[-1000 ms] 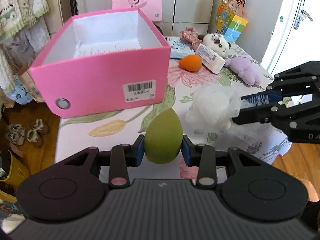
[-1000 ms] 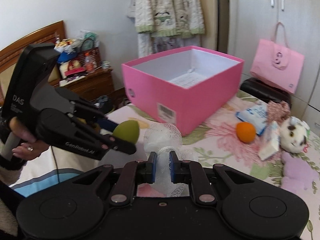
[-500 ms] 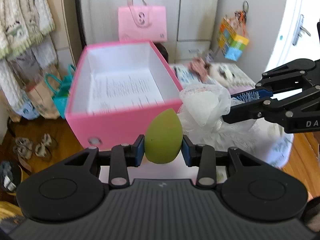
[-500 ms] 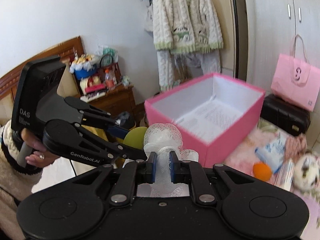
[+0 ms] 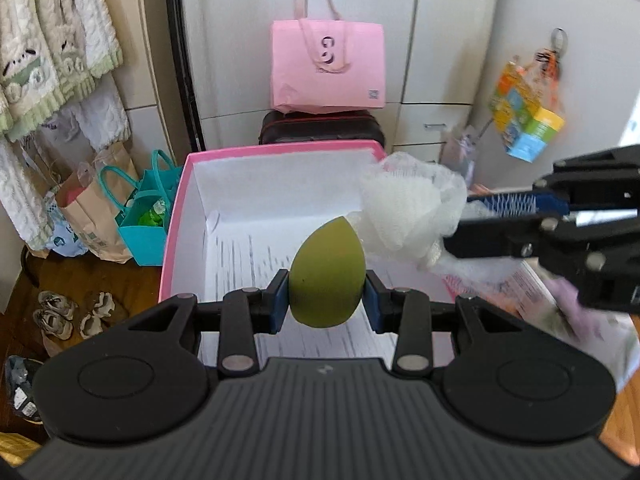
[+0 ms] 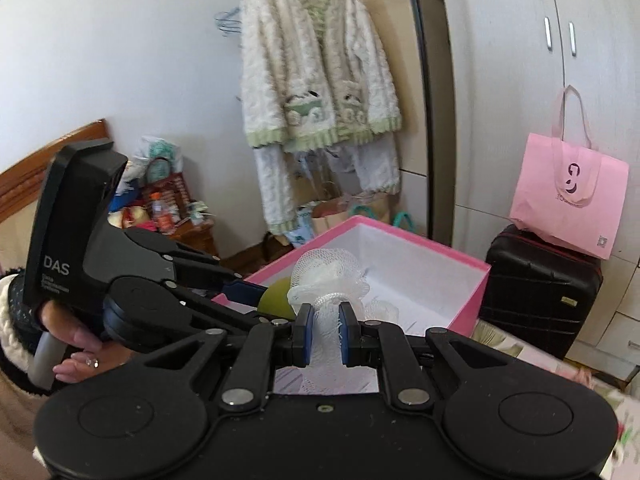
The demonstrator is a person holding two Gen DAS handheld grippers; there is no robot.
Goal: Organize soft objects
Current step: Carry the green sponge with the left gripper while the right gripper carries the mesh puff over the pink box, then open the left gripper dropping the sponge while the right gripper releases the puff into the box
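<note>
Over the open pink cardboard box (image 5: pixel 176 216), the left gripper (image 5: pixel 326 306) is clamping a green egg-shaped sponge (image 5: pixel 326 272); the right gripper (image 6: pixel 323 334) is pinching a white mesh bath puff (image 6: pixel 328 276).

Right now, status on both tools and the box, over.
Left tool shut on green egg-shaped sponge. Right tool shut on white mesh bath puff. Both over open pink cardboard box. Nothing in the way.

Both tools have risen, bringing the green sponge (image 5: pixel 326 272) and mesh puff (image 5: pixel 408 208) over the pink box (image 5: pixel 176 216).
</note>
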